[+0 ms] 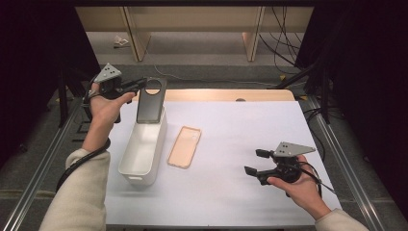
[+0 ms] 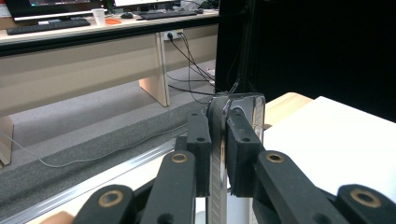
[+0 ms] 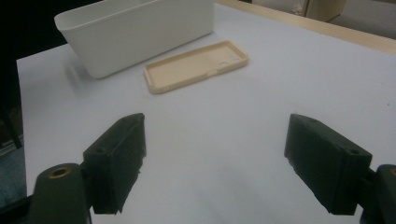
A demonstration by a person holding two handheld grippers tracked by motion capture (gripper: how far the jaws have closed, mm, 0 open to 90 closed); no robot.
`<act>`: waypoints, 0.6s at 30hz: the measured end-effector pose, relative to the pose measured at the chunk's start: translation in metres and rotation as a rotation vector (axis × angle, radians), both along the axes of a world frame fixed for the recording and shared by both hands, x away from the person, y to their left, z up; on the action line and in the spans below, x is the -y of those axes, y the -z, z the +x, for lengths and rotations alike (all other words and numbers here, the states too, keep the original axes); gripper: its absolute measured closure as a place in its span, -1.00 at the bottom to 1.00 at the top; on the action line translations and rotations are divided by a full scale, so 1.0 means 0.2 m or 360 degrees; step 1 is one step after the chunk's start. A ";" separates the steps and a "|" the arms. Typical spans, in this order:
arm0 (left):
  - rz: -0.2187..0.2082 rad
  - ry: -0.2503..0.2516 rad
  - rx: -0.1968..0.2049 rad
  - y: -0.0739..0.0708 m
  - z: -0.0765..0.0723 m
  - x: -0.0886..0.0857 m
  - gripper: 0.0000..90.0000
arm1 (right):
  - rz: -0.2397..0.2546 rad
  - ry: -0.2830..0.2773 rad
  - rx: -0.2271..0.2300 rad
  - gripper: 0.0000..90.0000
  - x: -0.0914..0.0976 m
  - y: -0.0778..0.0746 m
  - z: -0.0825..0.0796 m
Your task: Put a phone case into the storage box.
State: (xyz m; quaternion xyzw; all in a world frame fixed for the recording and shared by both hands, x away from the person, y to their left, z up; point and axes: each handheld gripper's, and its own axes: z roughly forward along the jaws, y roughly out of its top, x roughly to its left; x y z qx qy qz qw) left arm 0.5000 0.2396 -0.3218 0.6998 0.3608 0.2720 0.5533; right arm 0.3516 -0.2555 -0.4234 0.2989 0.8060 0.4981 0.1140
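Left gripper [image 1: 142, 84] clamps dark case [image 1: 151, 102]

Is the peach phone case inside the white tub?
No, the flat peach-coloured phone case lies on the white table beside the long white plastic tub, not inside it.
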 end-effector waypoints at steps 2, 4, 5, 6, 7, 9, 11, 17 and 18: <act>0.0001 0.0001 -0.0003 0.00 0.01 0.00 0.80 | 0.0002 0.0001 -0.0001 -0.52 0.00 0.00 0.00; -0.0001 0.0002 -0.0005 0.01 0.01 0.00 0.80 | 0.0004 -0.0001 -0.0002 -0.52 0.00 0.00 0.00; -0.0006 -0.0002 -0.0008 0.01 0.01 0.00 0.80 | 0.0004 -0.0001 -0.0005 -0.52 0.00 0.00 0.00; -0.0007 -0.0004 -0.0007 0.01 0.02 0.00 0.80 | 0.0003 -0.0001 -0.0005 -0.52 0.00 0.00 0.00; -0.0008 -0.0003 -0.0005 0.01 0.02 0.00 0.80 | 0.0004 -0.0003 -0.0005 -0.52 0.00 0.00 0.00; -0.0004 -0.0005 -0.0006 0.01 0.03 0.00 0.80 | 0.0006 -0.0003 -0.0004 -0.52 0.00 0.00 0.00; -0.0002 -0.0006 -0.0008 0.01 0.03 0.00 0.80 | 0.0005 -0.0004 -0.0002 -0.52 0.00 0.00 0.00; -0.0005 -0.0014 -0.0004 0.03 0.05 -0.01 0.80 | 0.0007 -0.0006 -0.0003 -0.52 0.00 0.00 0.00; -0.0008 -0.0017 -0.0009 0.04 0.05 -0.01 0.80 | 0.0005 -0.0005 -0.0003 -0.52 0.00 0.00 0.00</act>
